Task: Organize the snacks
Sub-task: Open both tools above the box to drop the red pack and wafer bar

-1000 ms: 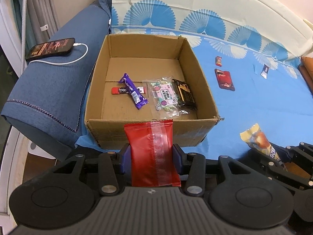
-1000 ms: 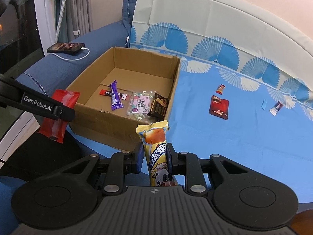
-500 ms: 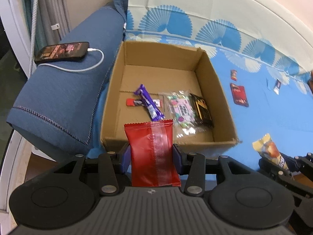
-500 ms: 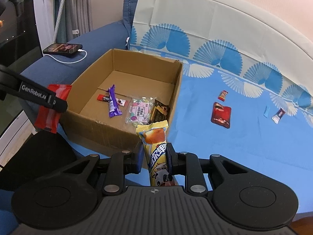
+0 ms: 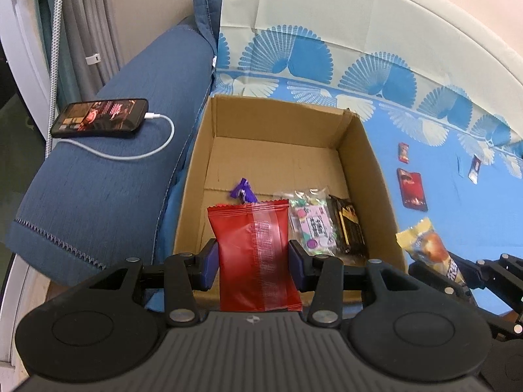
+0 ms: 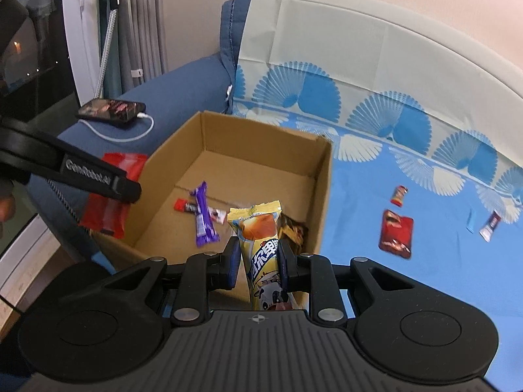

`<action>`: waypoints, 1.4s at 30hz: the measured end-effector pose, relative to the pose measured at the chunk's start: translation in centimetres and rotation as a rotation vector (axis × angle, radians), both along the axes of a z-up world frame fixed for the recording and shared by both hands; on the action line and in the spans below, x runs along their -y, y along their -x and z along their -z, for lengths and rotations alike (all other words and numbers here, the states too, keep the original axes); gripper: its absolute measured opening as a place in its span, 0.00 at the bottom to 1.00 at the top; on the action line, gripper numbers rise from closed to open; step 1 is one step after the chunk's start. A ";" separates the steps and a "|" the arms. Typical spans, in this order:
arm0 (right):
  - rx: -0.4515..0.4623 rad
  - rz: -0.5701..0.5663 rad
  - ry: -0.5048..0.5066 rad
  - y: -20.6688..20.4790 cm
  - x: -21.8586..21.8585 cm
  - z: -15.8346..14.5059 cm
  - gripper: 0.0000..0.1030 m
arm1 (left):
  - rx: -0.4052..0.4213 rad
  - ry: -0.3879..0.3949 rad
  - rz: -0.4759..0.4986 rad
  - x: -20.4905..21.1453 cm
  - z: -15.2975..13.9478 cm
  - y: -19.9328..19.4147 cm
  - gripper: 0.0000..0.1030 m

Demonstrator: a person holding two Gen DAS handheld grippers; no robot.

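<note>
An open cardboard box (image 5: 369,163) sits on the blue sofa cover, also in the right wrist view (image 6: 323,192). It holds a purple bar (image 6: 204,219), a small red bar (image 6: 184,206), a pink clear packet (image 5: 312,222) and a dark packet (image 5: 349,228). My left gripper (image 5: 253,264) is shut on a red snack packet (image 5: 255,254) over the box's near edge. My right gripper (image 6: 256,261) is shut on a yellow snack packet (image 6: 261,245) above the box's near right corner.
A phone (image 5: 101,117) on a white cable lies on the blue armrest at left. Loose snacks lie on the cover right of the box: a dark red packet (image 6: 395,233), a small red one (image 6: 399,195) and a small wrapper (image 6: 489,225).
Both grippers have moved forward with their packets and now stand over the box's near edge. The box looks closer in both views.
</note>
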State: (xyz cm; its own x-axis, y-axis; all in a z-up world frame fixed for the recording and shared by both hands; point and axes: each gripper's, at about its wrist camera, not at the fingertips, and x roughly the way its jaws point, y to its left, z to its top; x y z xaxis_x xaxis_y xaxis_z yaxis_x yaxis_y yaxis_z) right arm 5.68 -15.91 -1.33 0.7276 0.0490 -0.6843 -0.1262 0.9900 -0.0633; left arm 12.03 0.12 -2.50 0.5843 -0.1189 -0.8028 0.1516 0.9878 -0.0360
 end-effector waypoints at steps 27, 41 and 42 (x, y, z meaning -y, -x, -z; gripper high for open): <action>-0.097 0.004 -0.067 -11.7 0.3 6.1 0.25 | -0.109 -0.115 -0.024 2.4 8.1 -11.1 0.49; -0.080 0.048 -0.106 -8.4 1.2 3.7 0.83 | -0.101 -0.121 -0.080 0.0 5.6 -6.6 1.00; -0.079 0.051 -0.106 -7.2 1.1 3.5 0.84 | -0.091 -0.122 -0.095 -0.4 5.1 -5.2 1.00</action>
